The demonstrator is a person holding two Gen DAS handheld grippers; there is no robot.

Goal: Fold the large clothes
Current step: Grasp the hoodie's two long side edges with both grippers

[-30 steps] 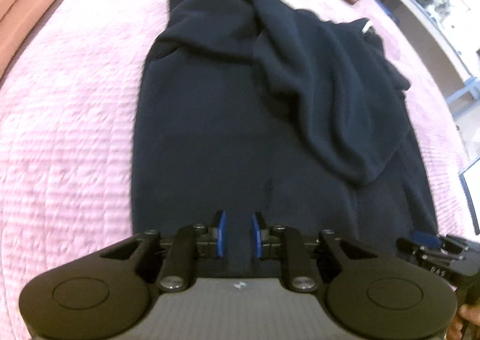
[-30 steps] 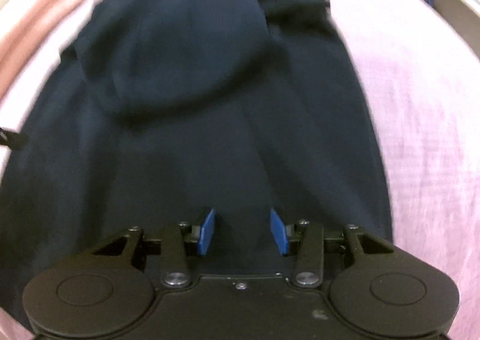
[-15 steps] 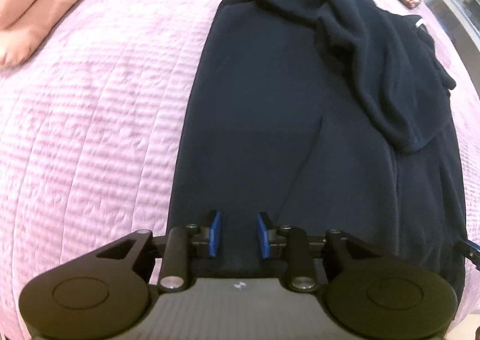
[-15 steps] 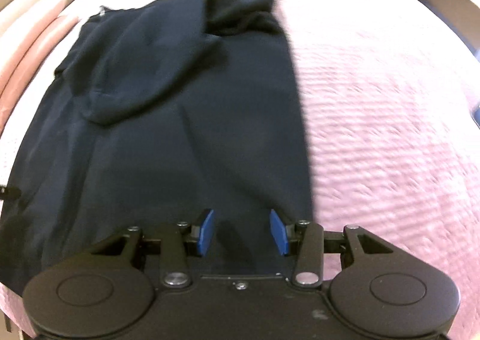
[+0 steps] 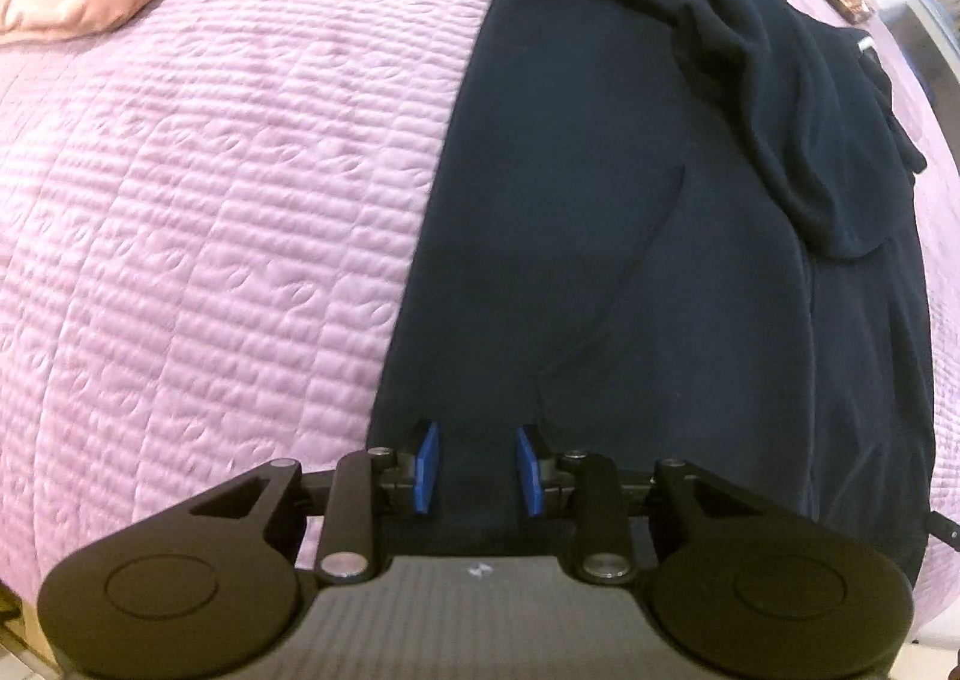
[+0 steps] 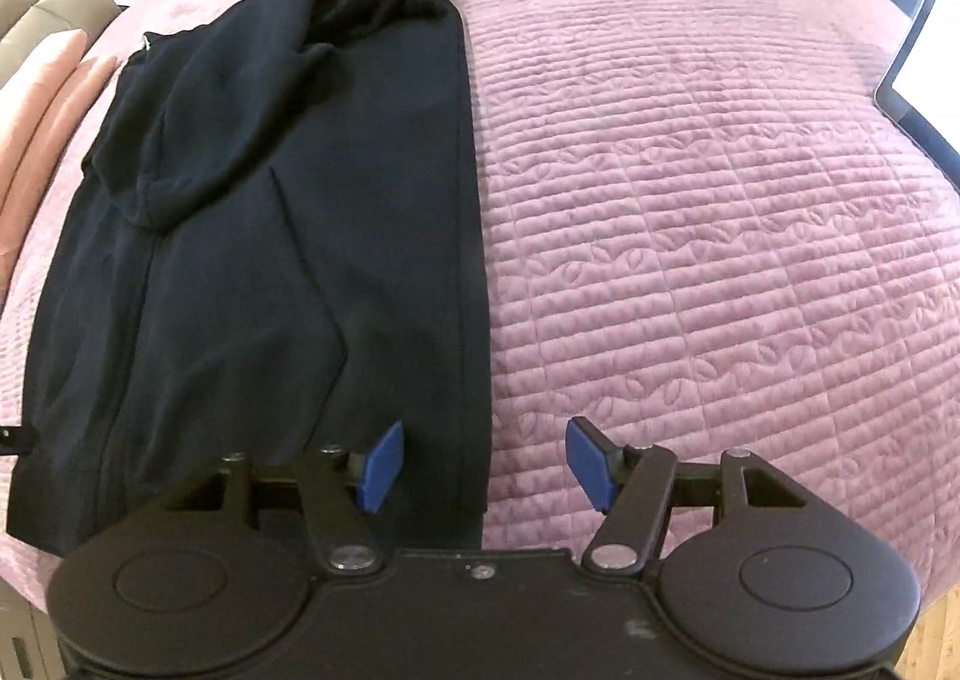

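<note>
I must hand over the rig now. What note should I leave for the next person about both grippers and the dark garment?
Left gripper: jaws partly open, just been opening, over the near hem of the dark garment, not pinching it.
Right gripper: jaws wide, just been opening, straddling the garment's right edge.
Garment lies lengthwise on the pink quilt, one sleeve folded across the upper part.
Left: grip the hem corners and fold it over.

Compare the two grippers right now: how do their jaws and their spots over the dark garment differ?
The right gripper has just been opening and stands wide; the left gripper has opened only slightly, a narrow gap. The right one straddles the garment edge, one pad over the pink quilt; the left one sits wholly over cloth near the opposite edge. Shared: blue pads, neither pinching fabric.
</note>
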